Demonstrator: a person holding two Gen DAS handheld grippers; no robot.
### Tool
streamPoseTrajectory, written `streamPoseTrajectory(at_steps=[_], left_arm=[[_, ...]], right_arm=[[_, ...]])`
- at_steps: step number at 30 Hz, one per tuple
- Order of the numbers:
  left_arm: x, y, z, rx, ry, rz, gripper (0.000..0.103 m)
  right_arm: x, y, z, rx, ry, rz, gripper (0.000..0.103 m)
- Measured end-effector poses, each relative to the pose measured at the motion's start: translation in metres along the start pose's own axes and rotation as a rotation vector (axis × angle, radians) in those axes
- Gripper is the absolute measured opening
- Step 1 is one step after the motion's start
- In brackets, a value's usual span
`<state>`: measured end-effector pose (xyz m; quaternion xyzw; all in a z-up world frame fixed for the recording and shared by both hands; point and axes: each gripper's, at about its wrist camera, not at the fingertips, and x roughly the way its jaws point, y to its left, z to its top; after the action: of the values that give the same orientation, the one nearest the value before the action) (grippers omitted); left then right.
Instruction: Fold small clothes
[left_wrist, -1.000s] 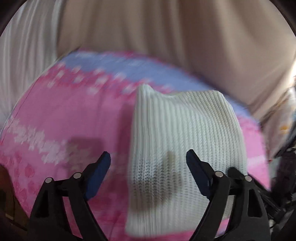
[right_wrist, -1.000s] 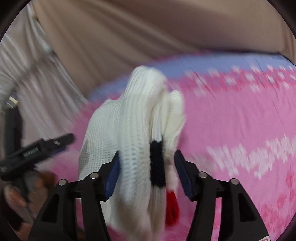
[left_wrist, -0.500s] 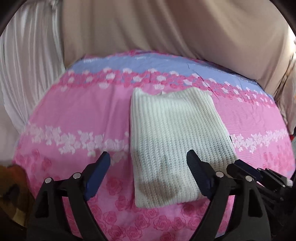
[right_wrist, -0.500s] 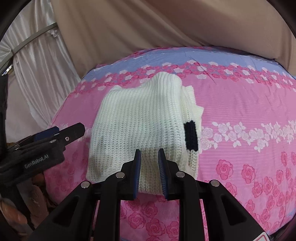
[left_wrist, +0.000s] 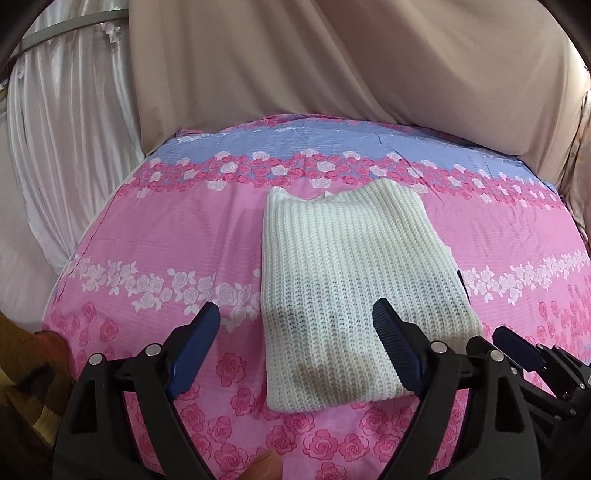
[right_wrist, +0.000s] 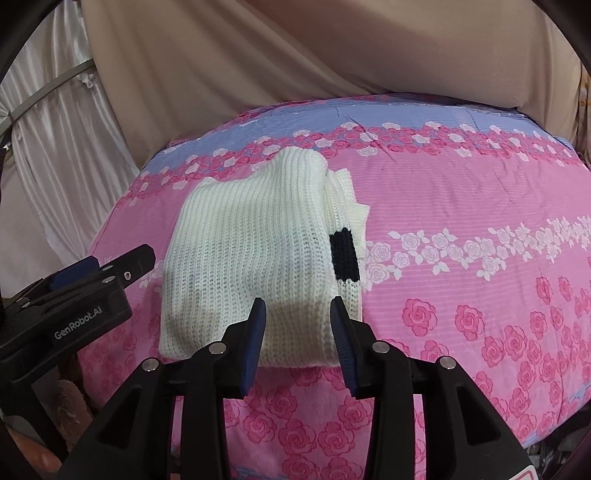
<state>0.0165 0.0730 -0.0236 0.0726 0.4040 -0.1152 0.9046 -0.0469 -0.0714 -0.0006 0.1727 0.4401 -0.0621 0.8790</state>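
Note:
A small cream knitted sweater (left_wrist: 351, 291) lies folded into a flat rectangle on the pink rose-patterned bedsheet (left_wrist: 166, 236). In the right wrist view the sweater (right_wrist: 255, 254) shows a black stripe (right_wrist: 344, 254) on its right edge. My left gripper (left_wrist: 295, 321) is open and empty, just above the sweater's near left corner. My right gripper (right_wrist: 297, 314) is open and empty, above the sweater's near edge. The left gripper also shows in the right wrist view (right_wrist: 99, 269), and the right gripper shows in the left wrist view (left_wrist: 524, 350).
The sheet (right_wrist: 461, 280) covers a raised surface with a lilac band at the far edge. Beige cloth (left_wrist: 332, 66) hangs behind it and white curtain (left_wrist: 66, 147) on the left. The surface drops away at the near edge and at the left.
My right gripper let go of the sweater, shut briefly, then opened partway. The sweater dropped flat onto the sheet. Both grippers drew back toward the near edge.

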Motion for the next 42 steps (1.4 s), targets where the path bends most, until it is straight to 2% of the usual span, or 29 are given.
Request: streamPoseTrajectory(at_steps=[2, 9, 11, 14, 22, 28, 42], left_arm=[[-0.002, -0.003, -0.002, 0.009, 0.003, 0.020, 0.082], [-0.008, -0.012, -0.010, 0.030, 0.004, 0.013, 0.083], [-0.009, -0.014, -0.010, 0.038, 0.008, 0.028, 0.092], [-0.011, -0.019, -0.011, 0.050, 0.010, 0.039, 0.095], [-0.012, -0.028, -0.013, 0.081, 0.014, 0.028, 0.096], [-0.006, -0.023, -0.017, 0.048, 0.044, -0.012, 0.096], [-0.004, -0.025, -0.025, 0.067, 0.040, 0.008, 0.096]], right_arm=[[-0.001, 0.000, -0.002, 0.001, 0.002, 0.003, 0.039], [-0.006, -0.004, -0.010, 0.018, 0.006, 0.017, 0.040], [-0.007, -0.006, -0.012, 0.024, 0.009, 0.023, 0.040], [-0.009, -0.008, -0.013, 0.030, 0.008, 0.026, 0.040], [-0.013, -0.014, -0.017, 0.047, 0.008, 0.030, 0.040], [-0.012, -0.015, -0.019, 0.053, 0.017, 0.035, 0.040], [-0.013, -0.007, -0.021, 0.027, 0.017, 0.039, 0.042]])
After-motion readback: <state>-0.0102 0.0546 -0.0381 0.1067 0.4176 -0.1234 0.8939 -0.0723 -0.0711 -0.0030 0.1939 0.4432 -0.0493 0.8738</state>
